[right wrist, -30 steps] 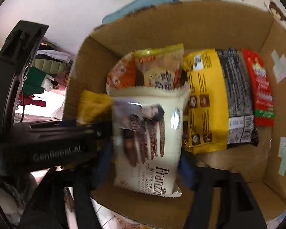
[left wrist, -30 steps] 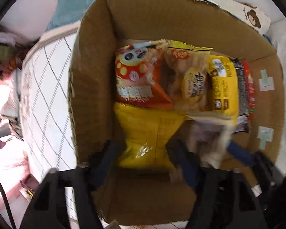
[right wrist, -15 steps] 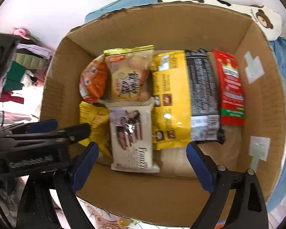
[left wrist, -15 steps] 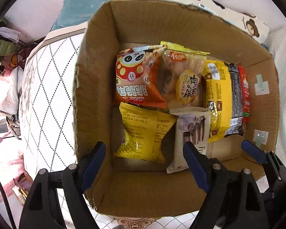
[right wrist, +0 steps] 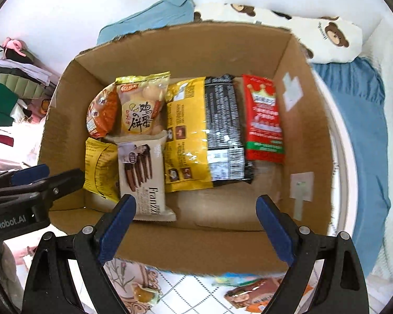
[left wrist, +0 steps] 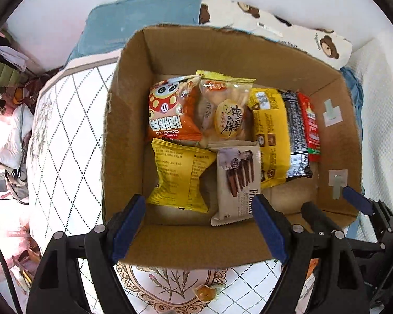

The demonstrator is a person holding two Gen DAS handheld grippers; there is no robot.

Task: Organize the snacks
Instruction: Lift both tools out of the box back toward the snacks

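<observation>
1. Both your grippers hang above the box [left wrist: 128,130], which sits on the bed [left wrist: 63,141]. Left gripper [left wrist: 200,231]: jaws apart, nothing between them. Right gripper [right wrist: 196,225]: jaws apart, likewise empty.
2. The snacks lie flat in the box, edge to edge in rough rows, probably so that each label faces up and the floor fills evenly.
3. Back row: an orange bag [left wrist: 170,115], Korean print and "CUICUI" legible; an egg-cookie pack [right wrist: 141,110] with Chinese characters.
4. Front row: a yellow pack [left wrist: 178,175], print too small to read; a cream wafer pack [right wrist: 141,178] reading "Franzzi".
5. Right side: a long yellow-black bag [right wrist: 201,136], then a red pack [right wrist: 263,123] with a crown, text unreadable.
6. The front right of the floor is bare; judged room for more.
7. More wrapped snacks [right wrist: 249,297] lie on the bed outside the box, near your right gripper; likely the next pick.
</observation>
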